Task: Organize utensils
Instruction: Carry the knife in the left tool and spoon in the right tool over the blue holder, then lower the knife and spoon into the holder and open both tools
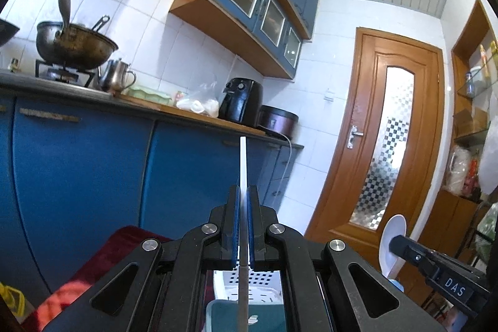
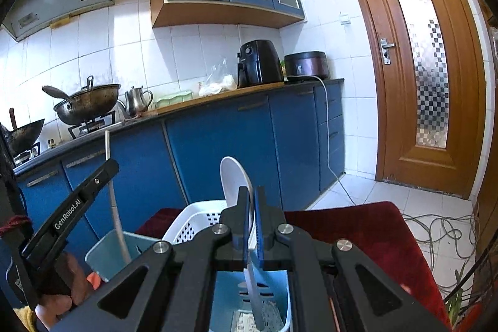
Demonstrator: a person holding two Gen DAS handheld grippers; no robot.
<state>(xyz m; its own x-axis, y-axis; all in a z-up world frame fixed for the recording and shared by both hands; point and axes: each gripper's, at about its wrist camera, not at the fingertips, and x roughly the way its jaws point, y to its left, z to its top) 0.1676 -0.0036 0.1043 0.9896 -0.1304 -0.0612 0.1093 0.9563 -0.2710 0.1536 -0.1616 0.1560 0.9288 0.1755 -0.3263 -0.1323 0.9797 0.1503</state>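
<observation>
My left gripper (image 1: 243, 192) is shut on a thin white utensil (image 1: 243, 164) seen edge-on; it sticks up past the fingertips, and its lower end hangs over a teal holder (image 1: 218, 316). It also shows in the right wrist view (image 2: 113, 201), reaching down into the teal holder (image 2: 102, 254). My right gripper (image 2: 252, 192) is shut on a white spoon (image 2: 233, 182), bowl up, handle pointing down into the holder. The spoon also shows in the left wrist view (image 1: 392, 241). A white perforated basket (image 2: 193, 220) stands behind the holder.
A dark red cloth (image 2: 367, 226) covers the table under the containers. Blue cabinets (image 2: 218, 145) and a counter with a wok (image 2: 87, 105), kettle (image 2: 137, 100) and air fryer (image 2: 258, 61) stand beyond. A wooden door (image 2: 420, 52) is right; cables (image 2: 442, 232) lie on the floor.
</observation>
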